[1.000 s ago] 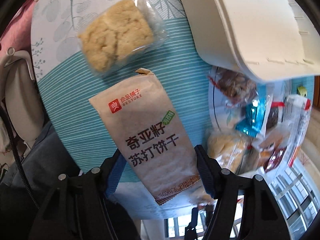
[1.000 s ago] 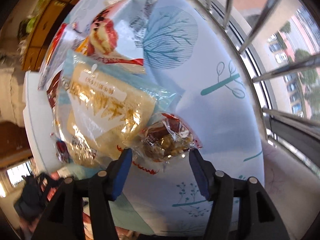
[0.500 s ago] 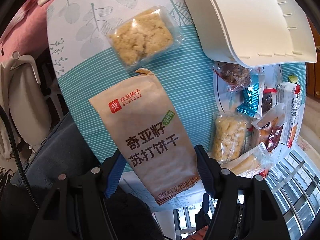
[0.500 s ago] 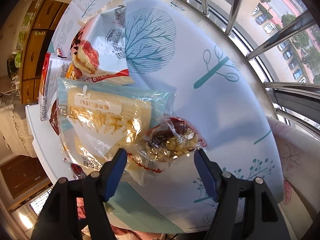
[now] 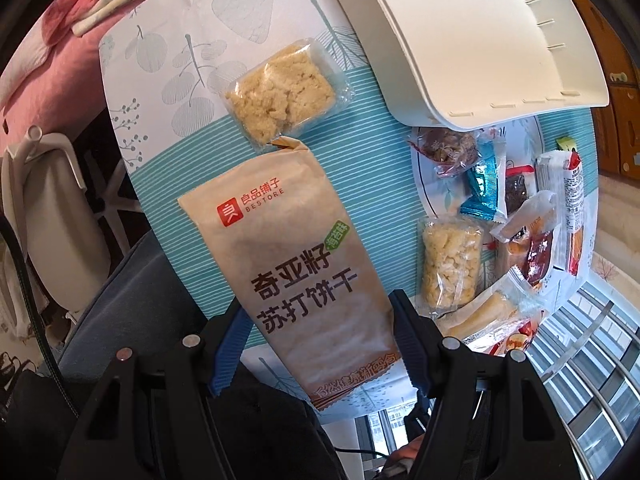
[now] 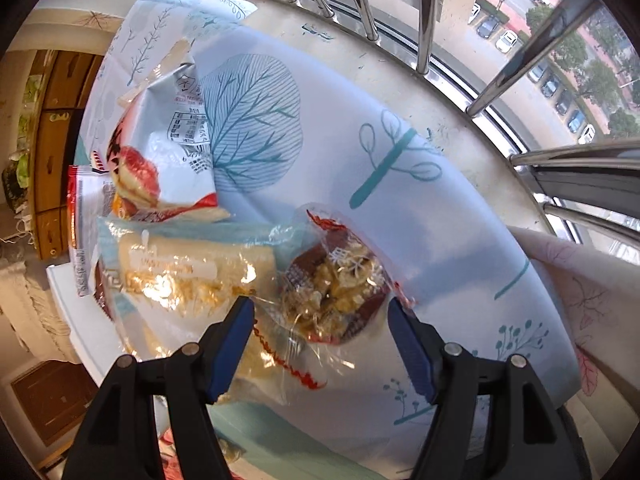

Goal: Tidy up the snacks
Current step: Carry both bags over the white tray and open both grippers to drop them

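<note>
Since the earlier frames we have lifted the left gripper (image 5: 316, 344) higher: its view now takes in more of the table, while the Bestore soda cracker packet (image 5: 294, 264) keeps the same place between the jaws. We read the left jaws as clamped on that packet, both pads against its edges, packet off the tablecloth (image 5: 360, 168).

Right gripper (image 6: 320, 334) has shifted little; the view has swung to show more of the window bars (image 6: 424, 12). Its jaws stand apart on either side of a clear-wrapped nut snack (image 6: 336, 292), which lies on the cloth; neither pad appears to touch it.

State of the task, as we judge it:
- White bin (image 5: 472, 36) at the table's far side: its inside is hidden from us, so the contents are unknown.
- One packet in hand, not yet placed.
- On the cloth: square crumbly cake (image 5: 280, 92), puffed rice bar (image 5: 450, 268), dark nut snack (image 5: 448, 148), teal sachet (image 5: 486, 188), a long red-and-white packet (image 5: 572, 200).
- Right view adds a large bread packet (image 6: 184, 276) and a red-and-white printed bag (image 6: 160, 152).

Most of the sorting is left to do.
</note>
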A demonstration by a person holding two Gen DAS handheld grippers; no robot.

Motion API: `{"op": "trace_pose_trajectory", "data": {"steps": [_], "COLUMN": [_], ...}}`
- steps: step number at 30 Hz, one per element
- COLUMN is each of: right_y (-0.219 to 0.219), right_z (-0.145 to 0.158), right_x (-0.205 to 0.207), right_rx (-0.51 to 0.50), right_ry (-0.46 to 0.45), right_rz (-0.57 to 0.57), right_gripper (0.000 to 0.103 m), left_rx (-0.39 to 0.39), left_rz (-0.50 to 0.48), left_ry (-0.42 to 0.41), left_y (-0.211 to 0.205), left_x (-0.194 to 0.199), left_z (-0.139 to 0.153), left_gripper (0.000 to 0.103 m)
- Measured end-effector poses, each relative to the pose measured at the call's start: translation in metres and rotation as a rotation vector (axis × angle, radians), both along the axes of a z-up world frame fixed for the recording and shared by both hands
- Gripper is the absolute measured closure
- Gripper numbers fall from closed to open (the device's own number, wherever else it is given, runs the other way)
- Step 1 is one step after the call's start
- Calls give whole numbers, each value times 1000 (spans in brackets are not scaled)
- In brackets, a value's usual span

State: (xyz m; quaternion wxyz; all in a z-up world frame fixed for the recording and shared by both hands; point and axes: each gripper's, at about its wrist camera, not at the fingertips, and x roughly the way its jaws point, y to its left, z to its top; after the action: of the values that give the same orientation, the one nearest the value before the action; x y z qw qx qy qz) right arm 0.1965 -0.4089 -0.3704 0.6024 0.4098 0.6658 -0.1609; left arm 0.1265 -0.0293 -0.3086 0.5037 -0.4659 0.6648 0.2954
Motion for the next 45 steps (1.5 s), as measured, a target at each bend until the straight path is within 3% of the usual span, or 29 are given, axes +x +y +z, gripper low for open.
{"op": "trace_pose_trajectory", "data": {"steps": [1,6,14,21,28,37,39,41,45], "right_y": [2,4,7,22,72,148,163,180,211], "right_z": [2,5,14,23,36,67,75,84,94], "right_x": [2,2,-10,-39,-85,-106,-103,-99,-90], "right_rx": [-14,-57,-77,-94,-106,-92,-101,-112,-129], "right_ry": [-13,-40,-66,-100,-108,-235,-272,-313,-376], "right_rz": [13,21,-18,-81,-150,-178,-167,-142,-76], "right_gripper": [39,40,50,57,58,66,66,78,79], "left_rx": [0,-14,-87,-148,-166,-76,-37,11,69], "left_rz": [-5,-41,-133,-314,-533,-752,-805,-862,-929], "left_ry": [-2,-5,-13,-48,-88,-163,-193,-230,-279], "left_y": [0,1,7,21,45,92,99,110,125], "left_x": [0,1,5,29,50,84,94,105,118], "left_z": [0,1,-2,3,21,50,59,68,79], "left_gripper": [37,37,37,37,36,36,36,36,36]}}
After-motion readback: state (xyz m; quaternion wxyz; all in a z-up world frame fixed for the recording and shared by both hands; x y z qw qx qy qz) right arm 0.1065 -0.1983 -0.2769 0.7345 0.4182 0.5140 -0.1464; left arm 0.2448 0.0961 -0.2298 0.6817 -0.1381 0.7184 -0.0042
